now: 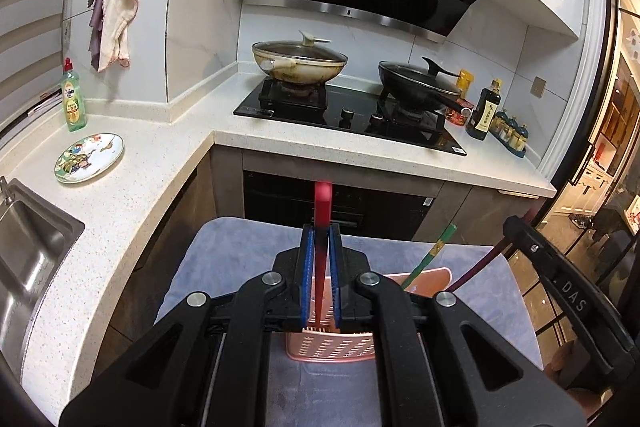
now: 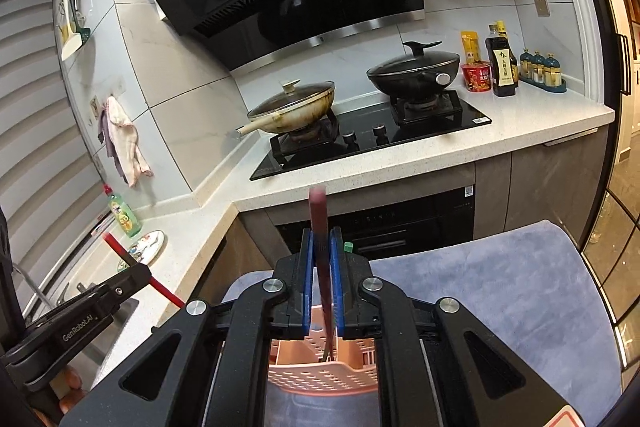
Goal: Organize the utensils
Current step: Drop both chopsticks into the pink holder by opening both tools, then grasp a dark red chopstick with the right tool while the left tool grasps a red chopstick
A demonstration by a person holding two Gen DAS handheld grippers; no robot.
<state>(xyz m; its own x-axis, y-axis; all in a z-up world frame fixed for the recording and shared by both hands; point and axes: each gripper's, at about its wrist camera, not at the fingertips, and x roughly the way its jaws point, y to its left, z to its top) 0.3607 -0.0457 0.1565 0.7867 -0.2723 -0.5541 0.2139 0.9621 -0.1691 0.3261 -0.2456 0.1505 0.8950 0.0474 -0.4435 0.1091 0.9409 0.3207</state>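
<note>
A grey cloth (image 2: 500, 291) covers the counter, and on it stands the pink slotted utensil holder (image 2: 324, 375). The left claw (image 1: 320, 239) pinches a red-handled utensil (image 1: 322, 203); the right claw (image 2: 322, 243) pinches a dark maroon-handled utensil (image 2: 318, 219). Both are best lowered upright into separate compartments before release.

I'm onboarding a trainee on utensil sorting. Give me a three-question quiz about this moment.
1. True or false: the pink basket sits on the white counter.
2. What colour is the utensil between the left gripper pads? A red, B green, C white.
3. Fill in: the green-tipped chopstick stands in the ____.

Key: 1 false, it sits on the grey-blue cloth. 2 A, the red utensil. 3 basket.
</note>
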